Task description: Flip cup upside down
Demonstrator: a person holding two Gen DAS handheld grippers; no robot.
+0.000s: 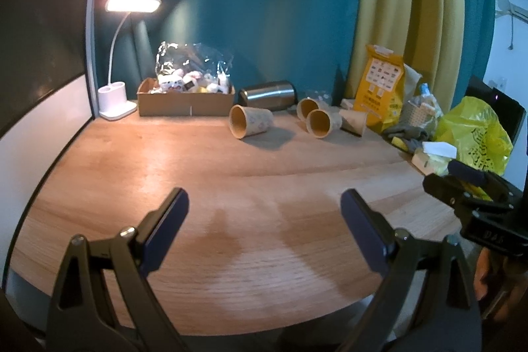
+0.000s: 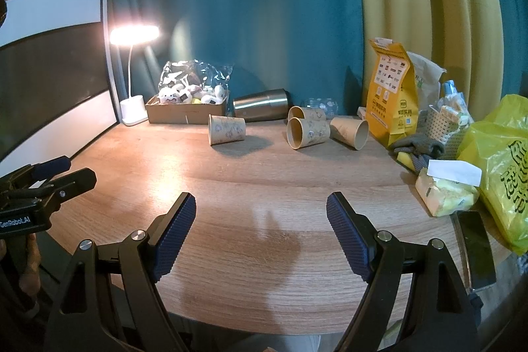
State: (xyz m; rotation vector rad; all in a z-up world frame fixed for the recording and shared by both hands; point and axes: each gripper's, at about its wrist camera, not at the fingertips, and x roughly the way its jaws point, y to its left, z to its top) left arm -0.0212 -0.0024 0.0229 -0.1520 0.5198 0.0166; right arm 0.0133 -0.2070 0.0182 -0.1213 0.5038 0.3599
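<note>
Four paper cups lie on their sides near the tabletop's (image 2: pixel 264 174) far edge: one cup (image 2: pixel 227 129) apart, left of three clustered cups (image 2: pixel 308 132). Behind them: cardboard box (image 2: pixel 184 112), steel tumbler (image 2: pixel 260 109), lit lamp (image 2: pixel 133 35), orange bag (image 2: pixel 391 91). The left gripper (image 1: pixel 264 213) body reads "GenRobot.AI". Left gripper and right gripper (image 2: pixel 260 213) fingers are spread wide, holding nothing, above the near edge.

bare wooden tabletop (image 2: pixel 264 174) ahead of my fingers, paper cups (image 2: pixel 227 129) lying far back, tissue pack (image 2: pixel 445 195) crowding right
</note>
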